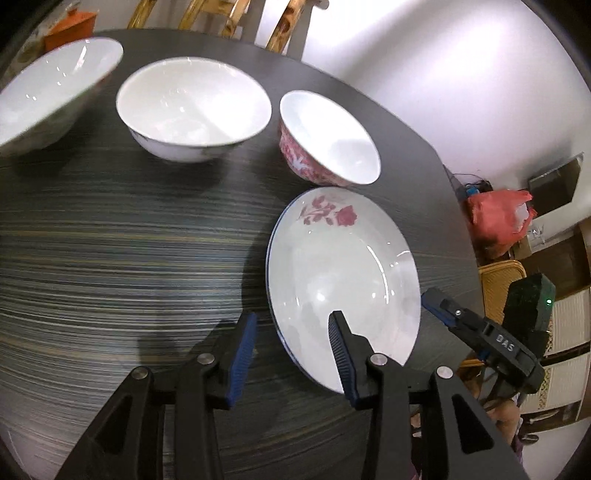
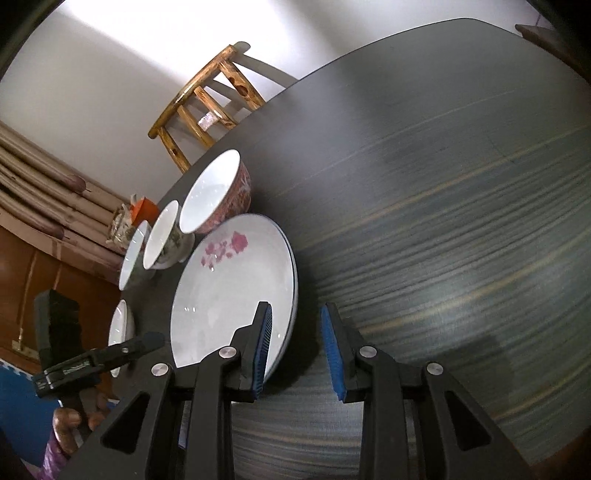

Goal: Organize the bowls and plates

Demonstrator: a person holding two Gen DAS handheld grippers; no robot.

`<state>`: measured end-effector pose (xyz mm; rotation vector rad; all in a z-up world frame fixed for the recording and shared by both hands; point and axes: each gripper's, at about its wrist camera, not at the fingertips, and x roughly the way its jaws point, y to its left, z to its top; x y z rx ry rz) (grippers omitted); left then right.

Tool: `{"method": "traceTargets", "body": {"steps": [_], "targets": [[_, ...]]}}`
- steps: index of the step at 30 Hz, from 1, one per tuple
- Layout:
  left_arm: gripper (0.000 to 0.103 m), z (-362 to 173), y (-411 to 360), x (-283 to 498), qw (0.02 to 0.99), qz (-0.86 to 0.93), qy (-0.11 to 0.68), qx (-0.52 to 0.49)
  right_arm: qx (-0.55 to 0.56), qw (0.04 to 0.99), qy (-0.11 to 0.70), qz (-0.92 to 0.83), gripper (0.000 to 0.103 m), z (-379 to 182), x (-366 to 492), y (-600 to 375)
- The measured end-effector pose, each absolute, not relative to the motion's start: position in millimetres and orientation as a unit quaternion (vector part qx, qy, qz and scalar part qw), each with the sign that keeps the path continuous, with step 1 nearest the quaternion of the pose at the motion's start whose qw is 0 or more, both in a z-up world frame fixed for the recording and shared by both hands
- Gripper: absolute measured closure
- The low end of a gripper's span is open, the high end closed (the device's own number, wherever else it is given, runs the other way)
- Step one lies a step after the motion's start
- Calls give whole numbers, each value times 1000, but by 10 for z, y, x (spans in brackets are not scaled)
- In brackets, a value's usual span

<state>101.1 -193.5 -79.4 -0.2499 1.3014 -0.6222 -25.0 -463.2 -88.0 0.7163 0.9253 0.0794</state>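
A white plate with a pink rose (image 1: pixel 343 269) lies on the dark table (image 1: pixel 129 258), on another blue-rimmed plate. My left gripper (image 1: pixel 293 334) is open, its jaws on either side of the plate's near-left rim. My right gripper (image 2: pixel 295 325) is open, straddling the same plate's (image 2: pixel 229 284) right rim. The right gripper also shows in the left wrist view (image 1: pixel 443 306). Behind the plate stand a pink patterned bowl (image 1: pixel 328 138), a white bowl (image 1: pixel 194 109) and another white bowl (image 1: pixel 55 92).
Wooden chairs (image 2: pixel 207 107) stand at the table's far edge. A red bag (image 1: pixel 498 218) sits off the table to the right. An orange object (image 1: pixel 72 27) is at the far left. Another white dish (image 2: pixel 120 328) lies beside my left gripper.
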Motion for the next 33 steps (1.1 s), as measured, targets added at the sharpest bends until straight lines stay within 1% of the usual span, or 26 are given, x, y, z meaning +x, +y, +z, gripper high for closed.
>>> {"method": "traceTargets", "body": {"steps": [6, 12, 14, 16, 17, 19, 20, 21, 23, 26, 33], "targets": [[62, -906, -1908, 1025, 730, -297, 593, -164, 341, 830, 439, 53, 75, -902, -128, -4677], [63, -959, -1969, 1053, 729, -300, 595, -159, 346, 822, 449, 63, 75, -1004, -32, -4691], [67, -974, -1975, 1064, 731, -294, 596, -158, 353, 818, 450, 65, 75, -1045, -14, -4701], [80, -995, -1925, 1071, 733, -285, 598, -155, 357, 814, 452, 69, 75, -1085, 10, -4706], [83, -1008, -1926, 1073, 733, -283, 599, -155, 357, 813, 455, 71, 76, -1104, 23, -4701], [90, -1019, -1928, 1074, 735, -280, 599, -148, 362, 810, 454, 77, 78, -1123, 39, -4706], [93, -1025, -1936, 1073, 738, -277, 599, -140, 364, 808, 456, 80, 82, -1130, 55, -4705], [93, -1020, -1946, 1069, 741, -276, 597, -134, 365, 806, 459, 83, 90, -1143, 75, -4701], [93, -1003, -1968, 1048, 747, -271, 595, -122, 367, 800, 467, 89, 95, -1175, 116, -4678], [93, -993, -1962, 1000, 752, -267, 592, -118, 336, 811, 471, 87, 94, -1130, 133, -4580], [93, -946, -1799, 833, 748, -265, 594, -133, 349, 809, 464, 97, 93, -1107, 2, -4569]]}}
